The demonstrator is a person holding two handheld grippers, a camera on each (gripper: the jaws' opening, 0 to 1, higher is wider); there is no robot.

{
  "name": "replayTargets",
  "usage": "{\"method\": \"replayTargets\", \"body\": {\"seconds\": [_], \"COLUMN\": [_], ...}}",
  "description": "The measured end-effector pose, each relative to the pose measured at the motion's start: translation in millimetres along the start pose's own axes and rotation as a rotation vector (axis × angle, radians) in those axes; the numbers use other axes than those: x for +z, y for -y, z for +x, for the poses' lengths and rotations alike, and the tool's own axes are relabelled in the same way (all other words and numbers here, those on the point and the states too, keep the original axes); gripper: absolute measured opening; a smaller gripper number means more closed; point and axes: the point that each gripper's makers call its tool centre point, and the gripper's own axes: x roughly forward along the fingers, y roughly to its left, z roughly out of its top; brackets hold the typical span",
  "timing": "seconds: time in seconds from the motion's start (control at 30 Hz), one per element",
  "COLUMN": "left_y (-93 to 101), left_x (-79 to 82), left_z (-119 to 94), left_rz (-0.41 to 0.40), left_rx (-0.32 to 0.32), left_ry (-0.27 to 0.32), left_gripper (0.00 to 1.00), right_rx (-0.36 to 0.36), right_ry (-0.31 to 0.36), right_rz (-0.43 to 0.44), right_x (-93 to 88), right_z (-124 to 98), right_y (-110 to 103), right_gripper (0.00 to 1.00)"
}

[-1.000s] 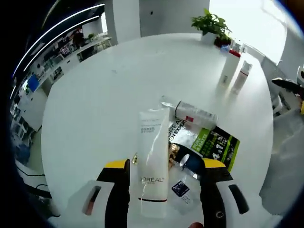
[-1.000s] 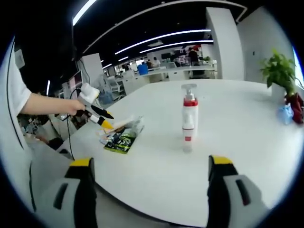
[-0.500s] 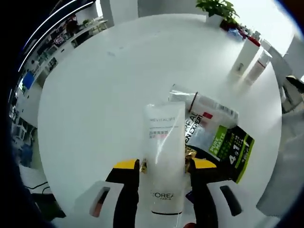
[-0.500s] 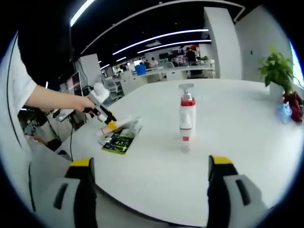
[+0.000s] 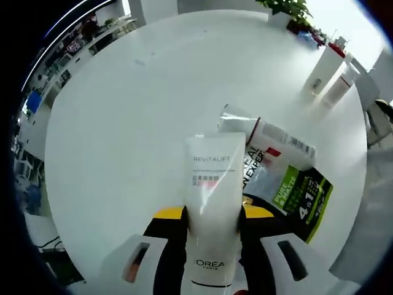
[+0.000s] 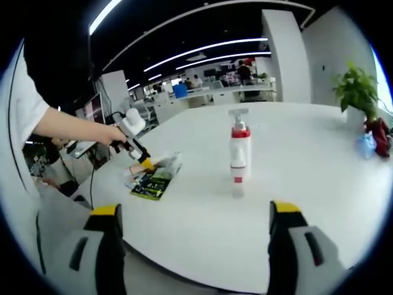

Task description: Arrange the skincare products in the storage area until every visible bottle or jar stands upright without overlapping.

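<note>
A white L'Oreal Revitalift tube (image 5: 212, 184) lies lengthwise between the jaws of my left gripper (image 5: 212, 214), which is shut on it. Just right of it on the white table (image 5: 123, 123) are a clear bottle with a red band, on its side (image 5: 270, 138), and a flat green and black sachet (image 5: 301, 196). Two white bottles with red caps (image 5: 325, 66) stand upright at the far right. In the right gripper view a white pump bottle (image 6: 238, 157) stands upright ahead of my open right gripper (image 6: 195, 212). The left gripper (image 6: 138, 150) is over the pile (image 6: 153, 178) there.
A potted plant (image 5: 285, 9) and small items sit at the far table edge. The plant (image 6: 359, 92) also appears at the right. A person's forearm (image 6: 67, 129) reaches in from the left. Office desks stand beyond the table.
The left jaws have drawn together from wide open onto the white tube, and that view has moved closer over it. The right gripper has stayed open and barely moved.
</note>
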Motion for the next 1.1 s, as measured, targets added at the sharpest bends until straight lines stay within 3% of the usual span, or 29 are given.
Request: {"method": "replayTargets", "body": {"seconds": [0.17,0.53,1.1], "left_y": [0.7,5.3,22.7], "left_x": [-0.8,0.5,21.1], "left_z": [-5,-34,-93], "left_rz": [-0.01,-0.021,-0.071], "left_rx": [0.019,0.043,0.046], "left_ry": [0.024,0.147,0.362], "left_gripper": [0.3,0.3,0.29], "right_rx": [0.004,0.017,0.034], "right_ry": [-0.004,0.004,0.035], "right_rz": [-0.006,-0.019,-0.038], "right_x": [-0.4,1.7,6.5], "right_z": [0,0,-2], "right_y": [-1,-5,-9], "right_gripper": [1.0,0.97,0.97]}}
